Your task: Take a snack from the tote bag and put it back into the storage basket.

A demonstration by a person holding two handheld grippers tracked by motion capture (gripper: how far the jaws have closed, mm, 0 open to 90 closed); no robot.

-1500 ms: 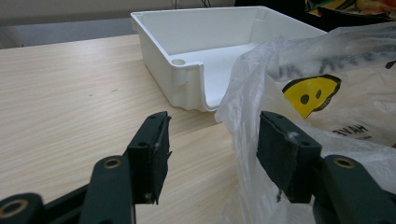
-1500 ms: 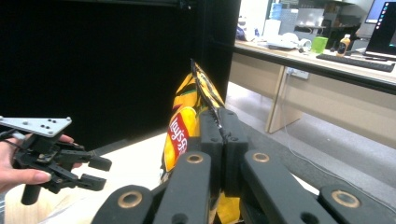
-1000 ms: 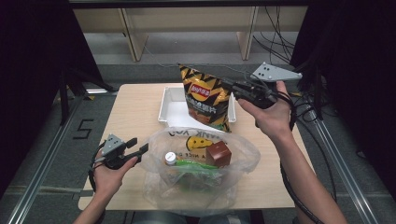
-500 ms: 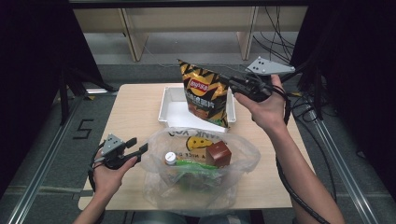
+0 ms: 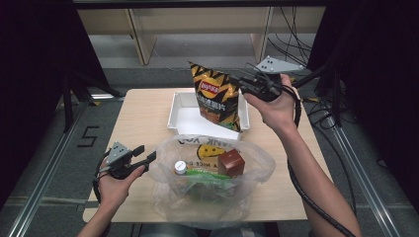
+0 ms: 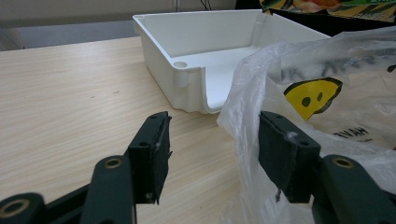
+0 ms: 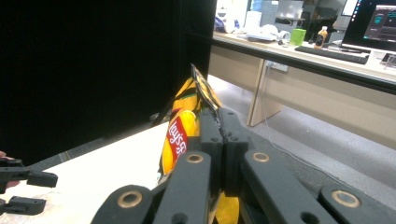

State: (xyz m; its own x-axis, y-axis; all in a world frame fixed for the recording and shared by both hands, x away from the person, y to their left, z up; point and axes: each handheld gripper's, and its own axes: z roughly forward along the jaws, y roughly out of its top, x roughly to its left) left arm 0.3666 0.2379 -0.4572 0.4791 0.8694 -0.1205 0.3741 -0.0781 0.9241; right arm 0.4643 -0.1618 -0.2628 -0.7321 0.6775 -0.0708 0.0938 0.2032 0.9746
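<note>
- We had the right gripper (image 5: 243,85) clamped tight on the top edge of the chip bag (image 5: 217,101), which hung above the white tray (image 5: 176,109) in the upper middle of the frame.
- Our left gripper (image 5: 145,154) sat at lower left, jaws apart and holding nothing, with one jaw against the plastic bag (image 5: 210,195).

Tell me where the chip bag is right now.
In the high view the chip bag hangs right of centre above the white tray, pinched at its top edge by the right gripper, just beyond the clear plastic bag.
</note>
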